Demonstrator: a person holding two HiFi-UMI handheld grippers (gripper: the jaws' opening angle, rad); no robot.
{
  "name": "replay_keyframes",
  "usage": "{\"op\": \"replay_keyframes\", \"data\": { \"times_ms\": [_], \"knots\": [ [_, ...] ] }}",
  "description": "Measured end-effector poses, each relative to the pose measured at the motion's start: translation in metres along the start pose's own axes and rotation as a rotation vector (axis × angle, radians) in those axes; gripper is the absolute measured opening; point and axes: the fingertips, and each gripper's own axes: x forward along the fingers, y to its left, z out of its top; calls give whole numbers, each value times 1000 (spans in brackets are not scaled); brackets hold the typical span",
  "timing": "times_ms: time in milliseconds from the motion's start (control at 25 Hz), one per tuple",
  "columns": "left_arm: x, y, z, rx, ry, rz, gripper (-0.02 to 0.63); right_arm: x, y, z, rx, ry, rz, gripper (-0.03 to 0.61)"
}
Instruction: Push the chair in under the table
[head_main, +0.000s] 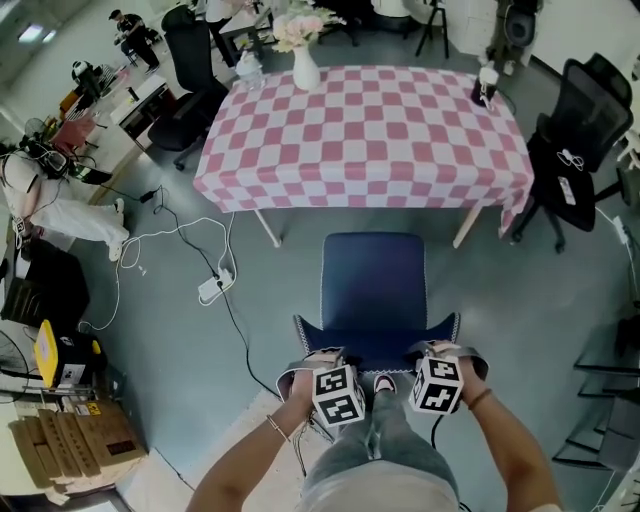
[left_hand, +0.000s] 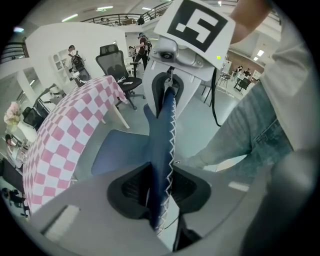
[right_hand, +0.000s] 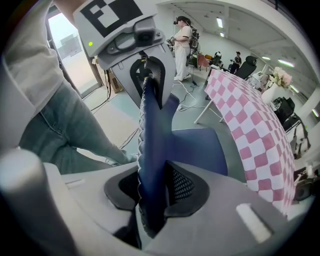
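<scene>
The left gripper (left_hand: 160, 189) has its jaws closed a good way onto the top edge of the chair's blue backrest (left_hand: 162, 135), with the padded, white-stitched rim pinched between the pads. The right gripper (right_hand: 152, 194) does the same at the other end of that rim, jaws partly closed and pressed against the fabric on both sides. In the head view both grippers point steeply down, the left gripper (head_main: 322, 358) and the right gripper (head_main: 440, 354) well apart along the backrest (head_main: 376, 350).

The chair (head_main: 373, 290) faces the table (head_main: 365, 140). Its seat lies in the open, just short of the hem of the pink-and-white checked cloth (head_main: 300, 190), in line with the gap between the two pale near legs.

On the cloth, a white vase (head_main: 305, 68) of pale flowers stands near the far left corner, and a small dark object (head_main: 485, 88) stands near the far right one.

The floor (head_main: 500, 300) is smooth grey. A white power strip (head_main: 213, 288) lies on it to the left of the chair, with cables trailing away from it. A pale mat (head_main: 230, 445) lies under the person's feet.

Black office chairs stand on both sides of the table, one on the left (head_main: 190, 70) and one on the right (head_main: 575, 140). Cardboard (head_main: 70, 445) is stacked at the lower left. People stand in the background of the room.
</scene>
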Motion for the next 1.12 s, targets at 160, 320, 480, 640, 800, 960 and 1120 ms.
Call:
{"op": "replay_keyframes", "data": {
  "times_ms": [160, 320, 480, 640, 800, 960, 1120],
  "knots": [
    [7, 19, 7, -20, 10, -25, 81, 1, -26, -3, 21, -4, -15, 98],
    [8, 31, 11, -29, 10, -18, 83, 0, -39, -3, 11, -6, -7, 98],
    [11, 49, 13, -33, 6, 16, 84, 2, -57, -1, 15, -17, -31, 98],
    [15, 70, 16, -42, 7, 31, 84, 4, -79, 0, 14, -15, -42, 100],
    [18, 90, 23, -51, 3, 48, 84, 4, -102, -2, 4, -13, -51, 100],
    [19, 101, 24, -50, 5, 49, 84, 4, -113, 0, -1, -14, -38, 100],
    [18, 112, 21, -51, 5, 59, 86, 5, -122, 7, 0, -28, -50, 100]
  ]
}}
